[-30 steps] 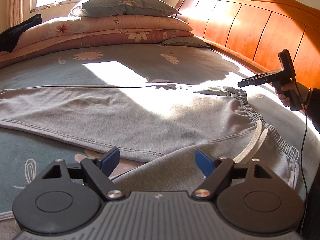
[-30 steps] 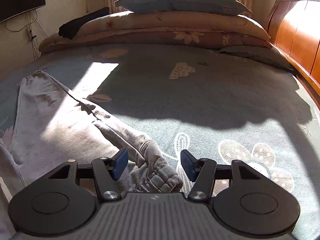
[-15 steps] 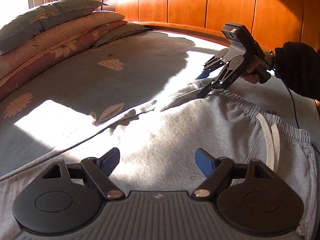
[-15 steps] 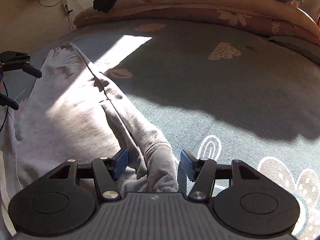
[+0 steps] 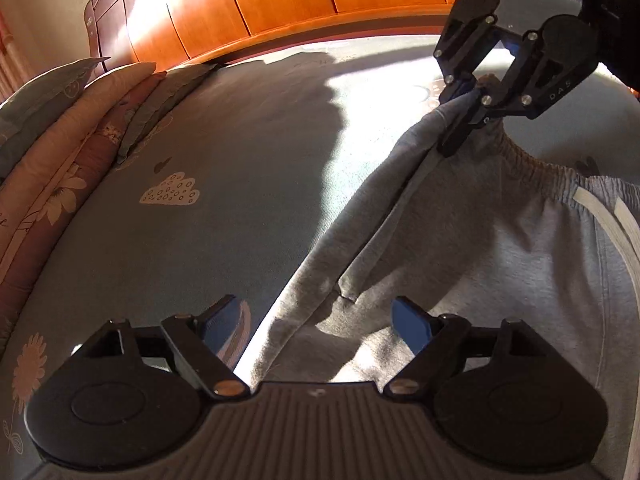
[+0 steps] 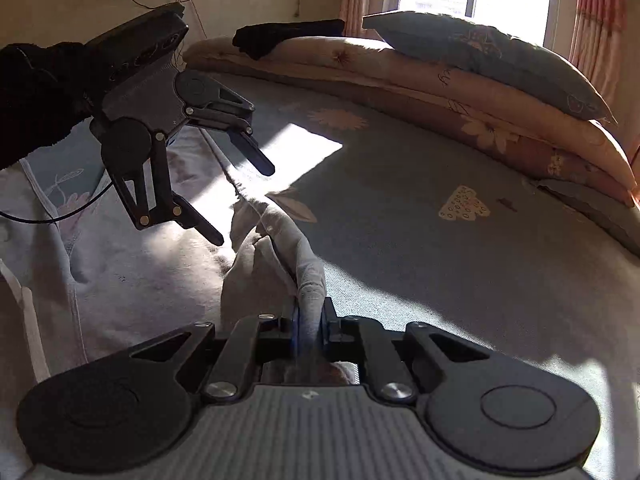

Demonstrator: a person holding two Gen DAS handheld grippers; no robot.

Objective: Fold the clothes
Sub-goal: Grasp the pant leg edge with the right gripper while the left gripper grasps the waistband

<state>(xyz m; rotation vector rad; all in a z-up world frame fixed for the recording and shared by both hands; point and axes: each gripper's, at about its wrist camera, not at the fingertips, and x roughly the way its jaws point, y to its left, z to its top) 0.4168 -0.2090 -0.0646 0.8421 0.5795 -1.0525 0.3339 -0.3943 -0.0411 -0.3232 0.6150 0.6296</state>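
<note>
My right gripper [image 6: 308, 320] has just clamped the grey sweatpants' [image 5: 500, 240] waistband corner. My left gripper [image 5: 320, 320] gapes empty just above the side seam, which runs lengthwise toward the right.

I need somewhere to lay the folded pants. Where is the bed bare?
Bare sheet lies between the grey pants and the stacked bedding, up to the headboard. The pants side is crowded by both hand-held grippers.
</note>
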